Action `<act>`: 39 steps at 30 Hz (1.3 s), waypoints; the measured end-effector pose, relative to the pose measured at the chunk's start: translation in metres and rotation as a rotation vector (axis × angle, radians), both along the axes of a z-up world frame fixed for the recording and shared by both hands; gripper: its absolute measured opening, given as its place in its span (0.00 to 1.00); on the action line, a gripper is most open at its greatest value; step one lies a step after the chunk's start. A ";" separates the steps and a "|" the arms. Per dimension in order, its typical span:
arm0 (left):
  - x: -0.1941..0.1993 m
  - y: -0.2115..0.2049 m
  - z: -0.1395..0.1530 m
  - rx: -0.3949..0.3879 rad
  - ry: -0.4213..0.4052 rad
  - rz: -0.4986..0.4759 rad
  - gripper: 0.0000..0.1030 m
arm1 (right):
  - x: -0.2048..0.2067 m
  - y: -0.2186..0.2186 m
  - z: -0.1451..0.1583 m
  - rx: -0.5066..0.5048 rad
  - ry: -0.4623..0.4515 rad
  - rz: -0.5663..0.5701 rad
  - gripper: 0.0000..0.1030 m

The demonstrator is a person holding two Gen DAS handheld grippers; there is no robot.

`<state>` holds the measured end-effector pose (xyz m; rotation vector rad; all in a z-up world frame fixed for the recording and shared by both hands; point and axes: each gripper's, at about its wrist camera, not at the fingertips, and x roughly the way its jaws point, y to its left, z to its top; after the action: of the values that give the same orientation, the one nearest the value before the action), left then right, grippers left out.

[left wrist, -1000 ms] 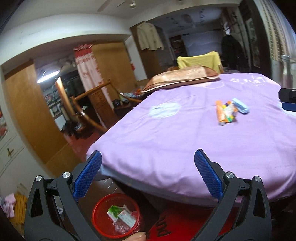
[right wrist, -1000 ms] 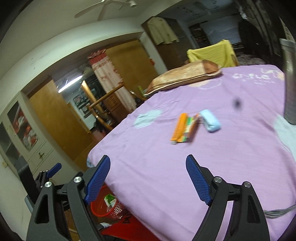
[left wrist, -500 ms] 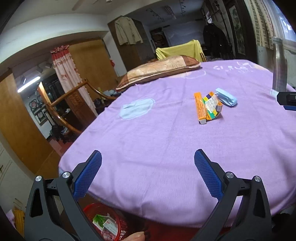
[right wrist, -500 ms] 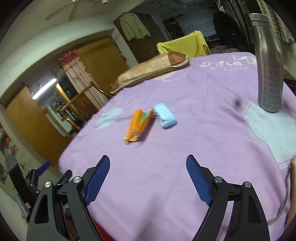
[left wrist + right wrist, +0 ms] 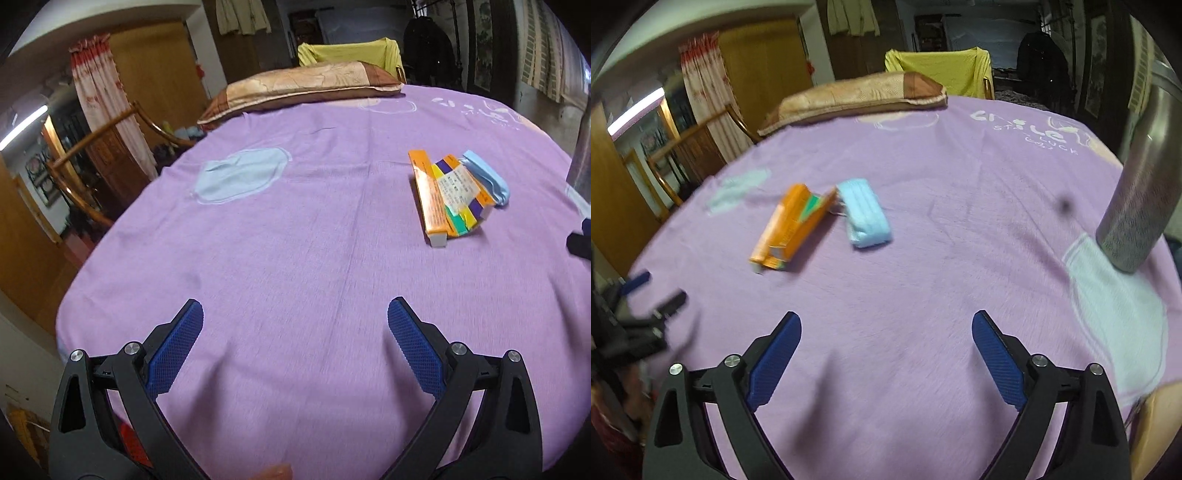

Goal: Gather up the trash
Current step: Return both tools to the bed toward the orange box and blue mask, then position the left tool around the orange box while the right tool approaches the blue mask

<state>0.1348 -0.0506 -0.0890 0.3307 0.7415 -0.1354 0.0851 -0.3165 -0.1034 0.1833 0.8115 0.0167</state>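
An orange box (image 5: 428, 195) and a flattened colourful carton (image 5: 460, 192) lie together on the purple cloth (image 5: 295, 236), with a folded light-blue face mask (image 5: 487, 177) touching them on the far side. In the right wrist view the boxes (image 5: 790, 225) and the mask (image 5: 866, 218) lie ahead and to the left. My left gripper (image 5: 295, 325) is open and empty above the cloth, near its front edge. My right gripper (image 5: 886, 332) is open and empty too, short of the trash. The left gripper shows blurred at the left edge of the right wrist view (image 5: 650, 314).
A steel bottle (image 5: 1141, 192) stands on the cloth at the right. A brown pillow (image 5: 303, 88) lies at the far edge, with a yellow-draped chair (image 5: 351, 51) behind it. A wooden chair (image 5: 92, 162) stands to the left of the table.
Both grippers have moved forward over the cloth toward the boxes and mask. The red basket that showed below the left gripper has dropped out of view. Both stay open.
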 end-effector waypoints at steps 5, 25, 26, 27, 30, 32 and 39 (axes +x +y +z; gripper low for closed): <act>0.022 -0.016 0.002 -0.004 0.039 -0.025 0.93 | 0.019 -0.009 -0.012 -0.040 0.048 -0.037 0.92; 0.101 -0.128 -0.008 -0.041 0.208 -0.204 0.94 | 0.026 -0.011 -0.025 -0.030 0.143 -0.023 0.96; 0.105 -0.120 -0.009 -0.033 0.198 -0.185 0.94 | 0.026 -0.010 -0.025 -0.037 0.146 -0.022 0.96; 0.108 -0.111 -0.008 -0.032 0.189 -0.166 0.94 | 0.026 -0.010 -0.025 -0.038 0.147 -0.022 0.96; 0.120 -0.071 -0.001 -0.052 0.163 -0.080 0.94 | 0.026 -0.010 -0.025 -0.041 0.148 -0.022 0.96; 0.128 -0.047 0.004 -0.077 0.151 -0.031 0.94 | 0.027 -0.009 -0.025 -0.054 0.153 -0.022 0.96; 0.161 -0.013 -0.006 -0.244 0.271 0.025 0.94 | 0.029 -0.003 -0.027 -0.088 0.167 -0.022 0.96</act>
<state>0.2954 -0.0634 -0.0947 0.0703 0.9860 -0.2479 0.1137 -0.3194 -0.1301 0.1112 0.9746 -0.0557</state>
